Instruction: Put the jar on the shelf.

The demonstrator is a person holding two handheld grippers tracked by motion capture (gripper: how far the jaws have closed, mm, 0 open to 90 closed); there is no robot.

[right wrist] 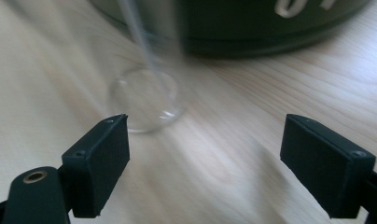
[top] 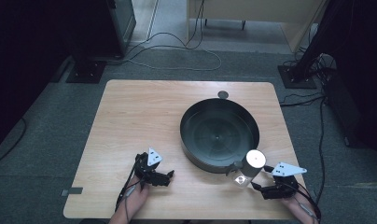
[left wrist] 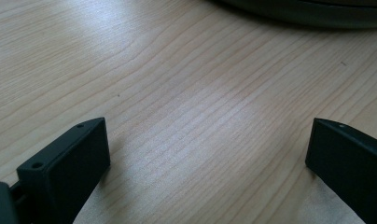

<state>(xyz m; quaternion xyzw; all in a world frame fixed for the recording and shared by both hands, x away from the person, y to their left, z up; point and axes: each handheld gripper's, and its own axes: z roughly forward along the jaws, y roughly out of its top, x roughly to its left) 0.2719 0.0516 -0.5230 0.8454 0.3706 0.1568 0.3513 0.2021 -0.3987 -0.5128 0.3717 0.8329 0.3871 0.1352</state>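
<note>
Clear glass tumbler (top: 247,169) stands upright near the front right corner of the light wooden table (top: 144,112), just beside the front rim of the large round dark metal basin (top: 219,134); whether glass and basin wall touch, can't tell. In the right gripper view the glass (right wrist: 147,100) is blurred, base on the wood, dark basin wall (right wrist: 252,23) right behind it.

Right gripper (top: 259,181) sits at the front edge, just right of the glass, jaws spread wide and aimed at it. Glass is ahead of the jaws and closer to one of them, not between them, no contact.

Left gripper (top: 170,176) rests at the front edge left of the basin, jaws apart, bare wood between them.

Status, my read: approach to the glass is under way, grasp not yet made. Left to do: centre the right jaws around the tumbler, close, lift. Basin looks empty, so it's likely the destination.
</note>
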